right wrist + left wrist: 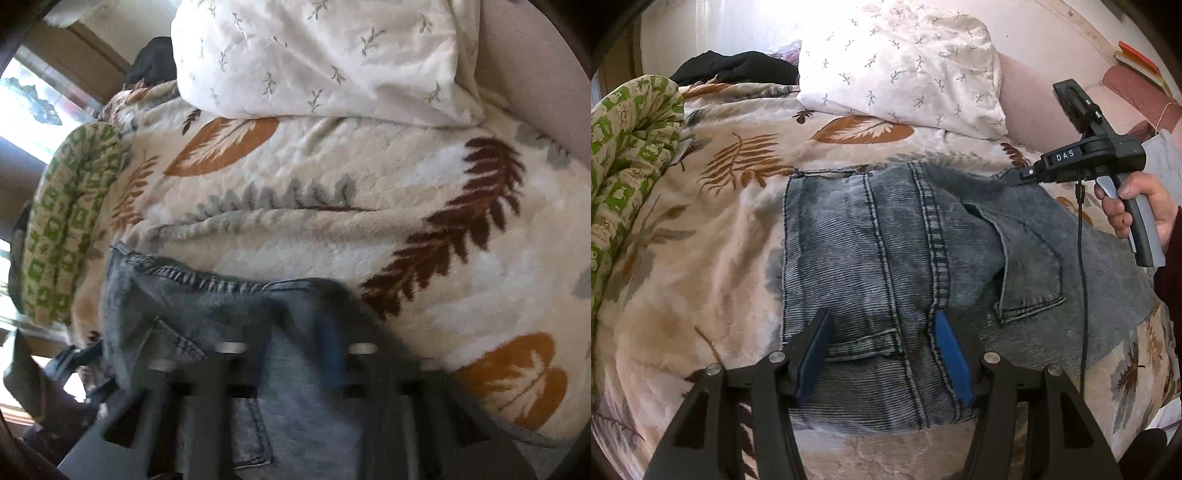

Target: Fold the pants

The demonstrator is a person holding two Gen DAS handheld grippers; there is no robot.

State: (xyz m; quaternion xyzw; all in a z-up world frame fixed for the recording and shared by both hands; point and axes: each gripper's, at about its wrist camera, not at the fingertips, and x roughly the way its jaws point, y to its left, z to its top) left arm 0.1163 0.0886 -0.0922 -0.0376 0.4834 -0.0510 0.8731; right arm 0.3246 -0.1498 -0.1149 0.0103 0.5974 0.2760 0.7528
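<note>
A pair of washed grey-blue jeans [886, 258] lies partly folded on a leaf-print fleece blanket [720, 240] spread over a bed, a white sprigged pillow [897, 66] at its head and a green-patterned quilt [628, 147] rolled up along one side. The left gripper [882, 354] hangs low over the near end of the denim with its blue pads [951, 354] spread wide, straddling a seam and gripping nothing. The right gripper [1015, 177], held in a bare hand [1137, 206], reaches the far edge of the jeans near the back pocket [1030, 266]; its tips meet the cloth there, but whether they are pinched on it cannot be told from either view. The fold in hand appears to be a second one across the length, and it would go best if both tools took matching corners of the same edge, lifted together and laid it square over the layer below, then smoothed the ridge by the pocket. The right wrist view is badly blurred: its own fingers smear across the denim, hiding the grip. The jeans' near hem is cut off behind the left tool's frame, and the dark garment [735, 70] beyond the quilt is too dim to identify.
</note>
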